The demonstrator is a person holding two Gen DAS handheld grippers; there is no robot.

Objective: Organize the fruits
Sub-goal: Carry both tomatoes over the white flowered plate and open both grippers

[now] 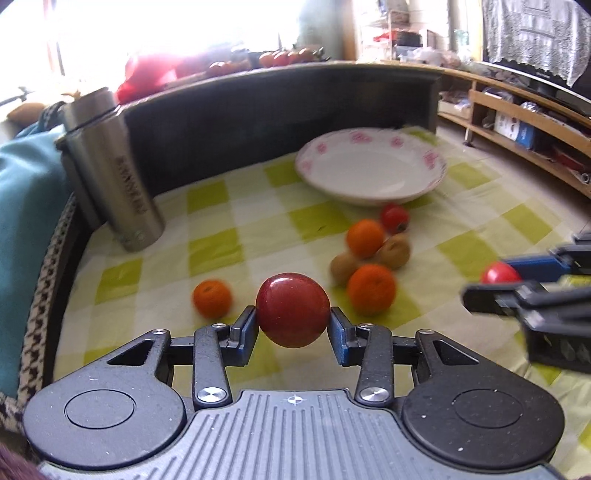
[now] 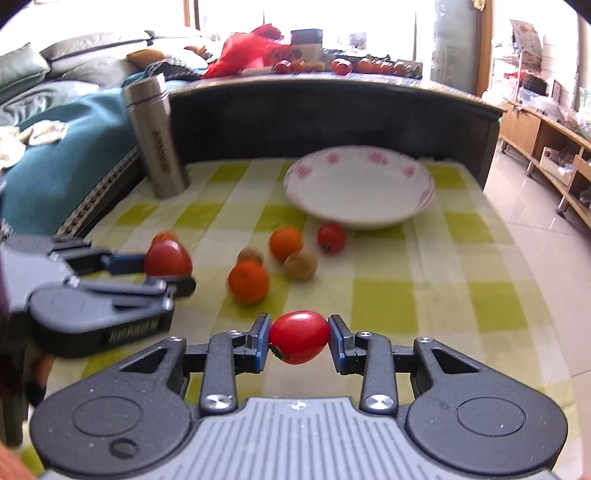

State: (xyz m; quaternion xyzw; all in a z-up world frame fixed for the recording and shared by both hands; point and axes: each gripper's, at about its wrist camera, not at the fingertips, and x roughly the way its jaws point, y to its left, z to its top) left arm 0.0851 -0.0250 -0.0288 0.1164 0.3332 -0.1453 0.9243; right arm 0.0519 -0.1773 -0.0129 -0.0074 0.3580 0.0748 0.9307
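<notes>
My left tongs (image 1: 293, 325) and right tongs (image 2: 298, 339) each clamp a tomato, the plate (image 1: 373, 192) sits empty, six fruits remain on the desk

Blown-out window (image 1: 155, 33) glare behind, fisheye-bent edges, motion blur smearing the tabletop fruit.

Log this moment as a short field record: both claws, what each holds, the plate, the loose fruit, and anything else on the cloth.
left claw: shut on a dark red tomato, lifted off the cloth
right claw: shut on a bright red tomato
plate: white with pink flower rim, nothing in it
loose fruit: three oranges, two brown kiwis, one small tomato, all on the cloth
flask: steel, upright, far left
cloth: green and white checks
</notes>
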